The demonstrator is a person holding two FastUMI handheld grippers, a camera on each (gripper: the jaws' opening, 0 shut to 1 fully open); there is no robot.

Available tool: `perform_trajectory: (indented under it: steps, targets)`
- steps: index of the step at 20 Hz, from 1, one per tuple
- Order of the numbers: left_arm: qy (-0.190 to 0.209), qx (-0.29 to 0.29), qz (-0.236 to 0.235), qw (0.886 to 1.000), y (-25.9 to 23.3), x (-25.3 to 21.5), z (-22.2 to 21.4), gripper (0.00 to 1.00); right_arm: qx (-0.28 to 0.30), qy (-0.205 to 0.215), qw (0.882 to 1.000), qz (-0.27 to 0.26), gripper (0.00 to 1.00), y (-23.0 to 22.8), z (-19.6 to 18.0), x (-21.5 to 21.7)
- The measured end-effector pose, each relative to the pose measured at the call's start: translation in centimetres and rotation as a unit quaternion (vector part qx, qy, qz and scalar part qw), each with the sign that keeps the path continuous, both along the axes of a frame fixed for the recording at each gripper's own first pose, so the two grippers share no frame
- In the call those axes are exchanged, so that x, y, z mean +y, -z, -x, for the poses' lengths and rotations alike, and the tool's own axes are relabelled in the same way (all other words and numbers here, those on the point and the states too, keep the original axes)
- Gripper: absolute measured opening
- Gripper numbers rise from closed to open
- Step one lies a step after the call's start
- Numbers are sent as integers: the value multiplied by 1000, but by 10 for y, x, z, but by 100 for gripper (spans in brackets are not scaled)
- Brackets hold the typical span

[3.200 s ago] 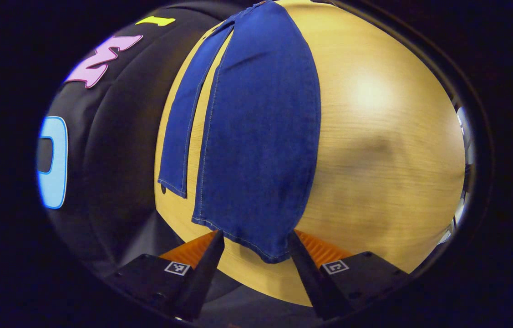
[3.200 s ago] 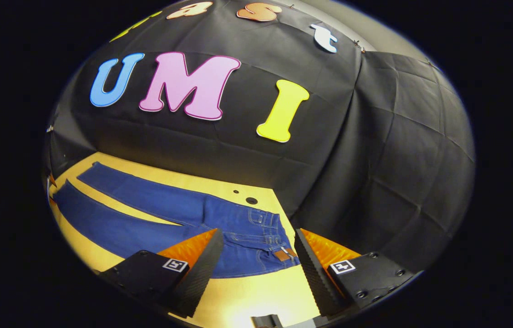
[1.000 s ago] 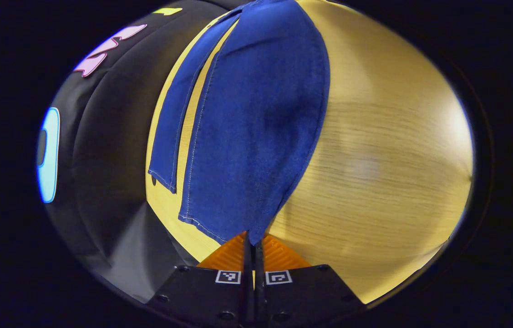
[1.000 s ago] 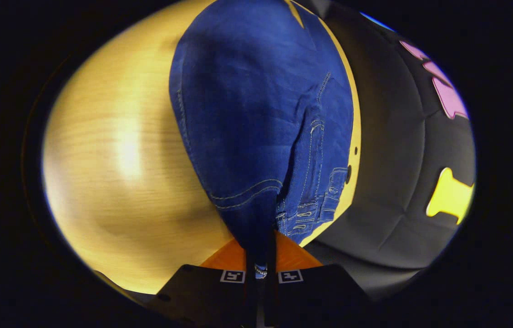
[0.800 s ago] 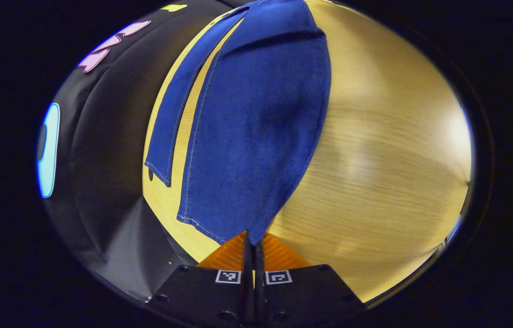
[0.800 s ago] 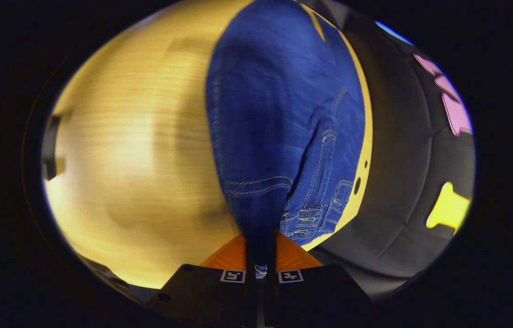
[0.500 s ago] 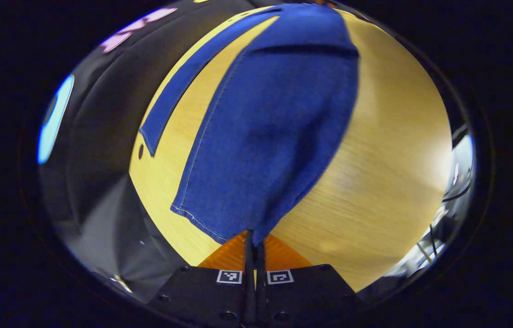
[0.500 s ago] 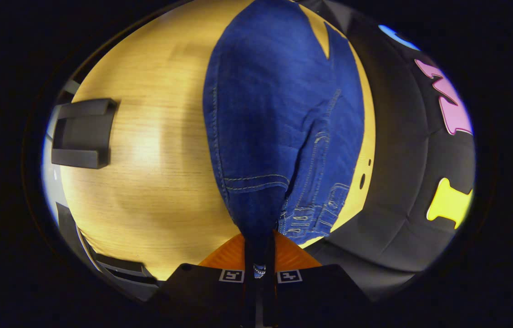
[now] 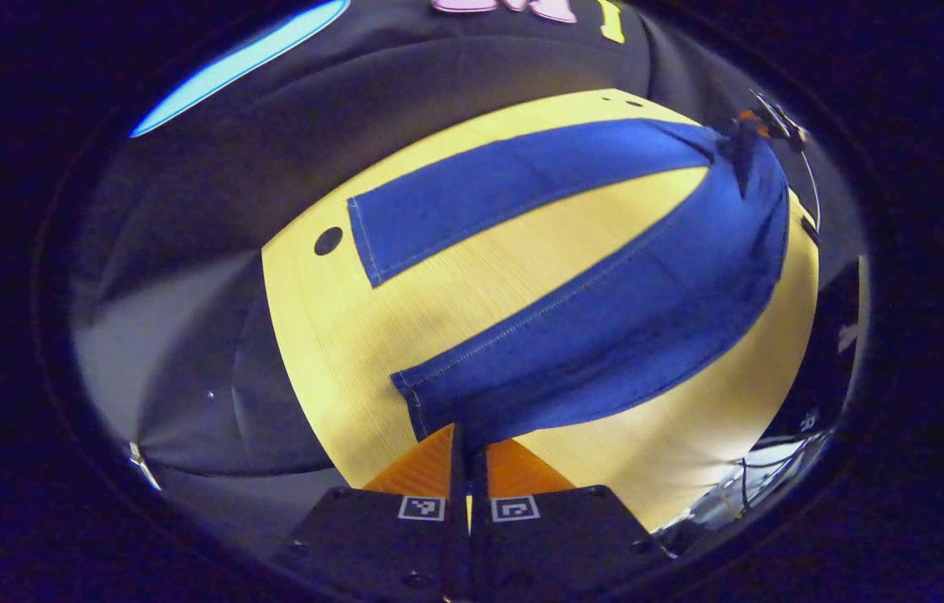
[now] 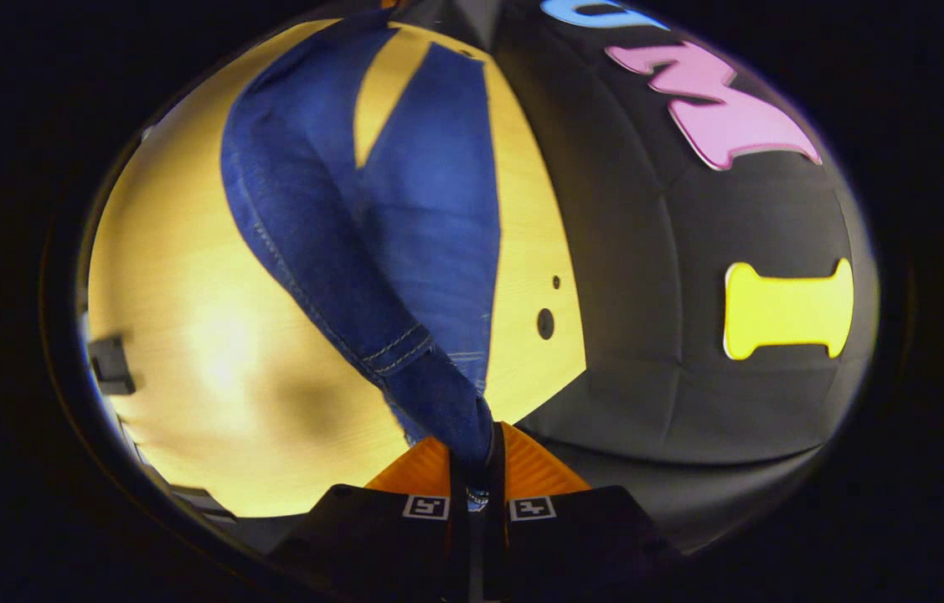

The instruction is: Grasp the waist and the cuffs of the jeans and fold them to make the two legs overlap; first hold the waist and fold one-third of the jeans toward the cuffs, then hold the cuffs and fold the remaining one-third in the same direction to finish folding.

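Note:
The blue jeans point(image 9: 606, 327) are spread on a wooden table point(image 9: 455, 293). My left gripper point(image 9: 466, 435) is shut on the cuff of the near leg, which is raised off the table and stretches away to the upper right. The far leg point(image 9: 513, 180) lies flat, its cuff toward the left. In the left gripper view my right gripper point(image 9: 760, 126) shows small at the far end of the jeans. My right gripper point(image 10: 484, 456) is shut on the near corner of the waist, and the jeans point(image 10: 312, 226) hang lifted from it, with the far leg point(image 10: 438, 193) flat behind.
The table point(image 10: 187, 335) has round holes point(image 10: 545, 322) near its back edge, and another hole point(image 9: 327, 241) by the far cuff. A black object point(image 10: 107, 364) sits at the table's left edge in the right gripper view. The black cloth wall runs close behind the table.
Both grippers shut on the jeans, the left on the near cuff and the right on the waist. They have since lifted the near side and swung it up toward the far leg.

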State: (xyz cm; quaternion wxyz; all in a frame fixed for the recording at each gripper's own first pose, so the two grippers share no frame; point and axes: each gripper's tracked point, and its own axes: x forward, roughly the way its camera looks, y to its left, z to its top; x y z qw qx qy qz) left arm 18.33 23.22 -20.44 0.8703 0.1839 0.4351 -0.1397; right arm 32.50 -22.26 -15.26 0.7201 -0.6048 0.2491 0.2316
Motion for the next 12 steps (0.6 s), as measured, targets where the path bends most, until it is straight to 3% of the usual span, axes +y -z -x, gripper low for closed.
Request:
perform_trajectory:
  steps: [3,6,9,12]
  targets:
    - [-94,1,56,994,-48,0,-30,6,7,55,997,-50,11,-8,-52,2]
    - [-166,10,140,976,-95,-11,-56,6,29,137,986,-96,11,1,-101,-10]
    - [-197,3,141,970,-157,-11,-82,6,48,235,959,-153,11,21,-147,-26]
    - [-213,4,153,965,-199,-18,-97,6,57,323,919,-221,11,38,-184,-36]
